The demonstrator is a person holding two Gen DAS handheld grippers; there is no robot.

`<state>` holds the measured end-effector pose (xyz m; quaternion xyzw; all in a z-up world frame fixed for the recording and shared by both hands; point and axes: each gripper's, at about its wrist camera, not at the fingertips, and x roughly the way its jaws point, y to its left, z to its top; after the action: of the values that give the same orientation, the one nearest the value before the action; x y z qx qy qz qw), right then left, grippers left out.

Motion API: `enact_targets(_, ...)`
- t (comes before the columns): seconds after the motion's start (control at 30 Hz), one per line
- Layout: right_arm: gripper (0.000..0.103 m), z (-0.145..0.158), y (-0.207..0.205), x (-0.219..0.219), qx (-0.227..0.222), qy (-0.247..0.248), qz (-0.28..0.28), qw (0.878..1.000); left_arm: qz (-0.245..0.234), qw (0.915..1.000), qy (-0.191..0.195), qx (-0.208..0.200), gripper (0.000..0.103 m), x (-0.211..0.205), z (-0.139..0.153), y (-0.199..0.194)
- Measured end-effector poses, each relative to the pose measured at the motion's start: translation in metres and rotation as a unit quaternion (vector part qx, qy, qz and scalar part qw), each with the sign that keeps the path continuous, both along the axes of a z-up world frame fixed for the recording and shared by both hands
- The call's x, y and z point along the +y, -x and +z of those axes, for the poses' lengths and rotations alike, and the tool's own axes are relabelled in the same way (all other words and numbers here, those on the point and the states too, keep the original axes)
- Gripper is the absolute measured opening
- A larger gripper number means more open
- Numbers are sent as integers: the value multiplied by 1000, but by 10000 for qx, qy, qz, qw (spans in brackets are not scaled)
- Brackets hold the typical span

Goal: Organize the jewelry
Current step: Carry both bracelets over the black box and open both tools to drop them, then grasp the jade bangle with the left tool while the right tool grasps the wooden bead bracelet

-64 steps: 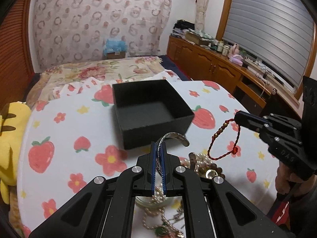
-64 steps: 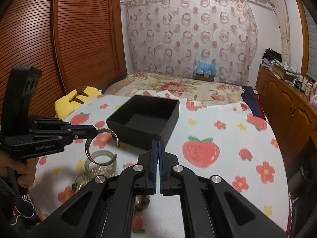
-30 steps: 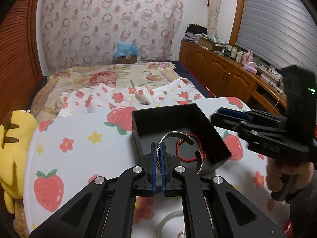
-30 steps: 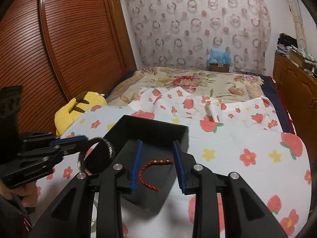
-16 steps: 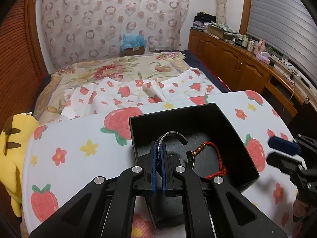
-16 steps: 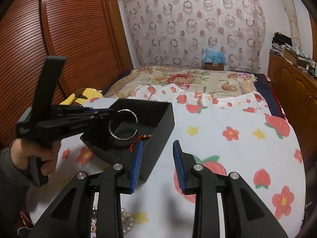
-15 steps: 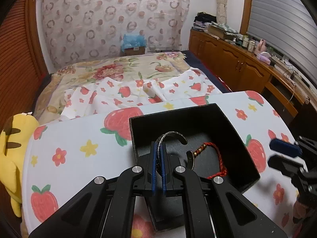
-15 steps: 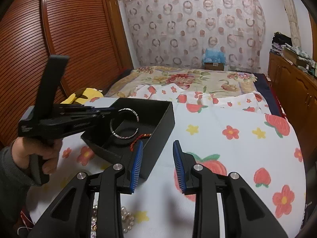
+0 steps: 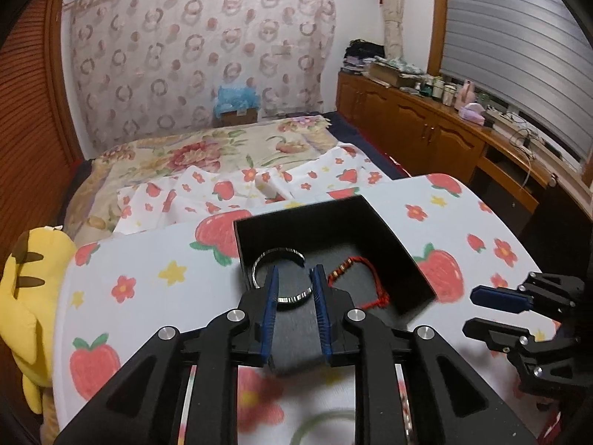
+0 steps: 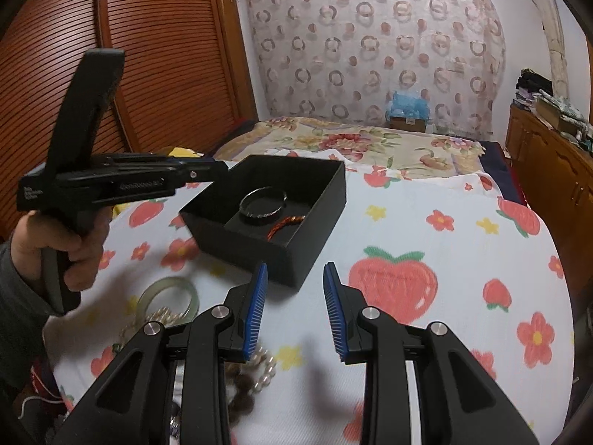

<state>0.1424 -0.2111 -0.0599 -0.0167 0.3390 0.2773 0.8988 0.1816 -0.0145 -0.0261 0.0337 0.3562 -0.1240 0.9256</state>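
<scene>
Inside the square black cardboard box (image 9: 333, 259) lay the silver metal bangle (image 9: 281, 278) and red braided cord bracelet (image 9: 361, 278). Both tools, left (image 9: 294, 289) and right (image 10: 294, 296), stood released. Near the box, tangled pearl strands (image 10: 166, 320) could snag when lifted.

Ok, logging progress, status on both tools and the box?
Left tool open, empty. Right tool open, empty. Silver bangle and red bracelet in black box. Nothing blocking.
</scene>
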Motion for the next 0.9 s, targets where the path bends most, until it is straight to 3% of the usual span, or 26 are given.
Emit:
enact_targets(0.33, 34, -7, 38, 0, 171, 89, 78, 9998, -95, 9997, 70, -205, 54, 9, 2, 48)
enact_targets(0.57, 31, -17, 57, 3, 288, 345, 150, 9989, -4, 9985, 78, -548, 90, 15, -3, 80)
enact_targets(0.9, 26, -27, 57, 4, 511, 464, 168, 9975, 186, 9987, 144, -458, 92, 26, -26, 111)
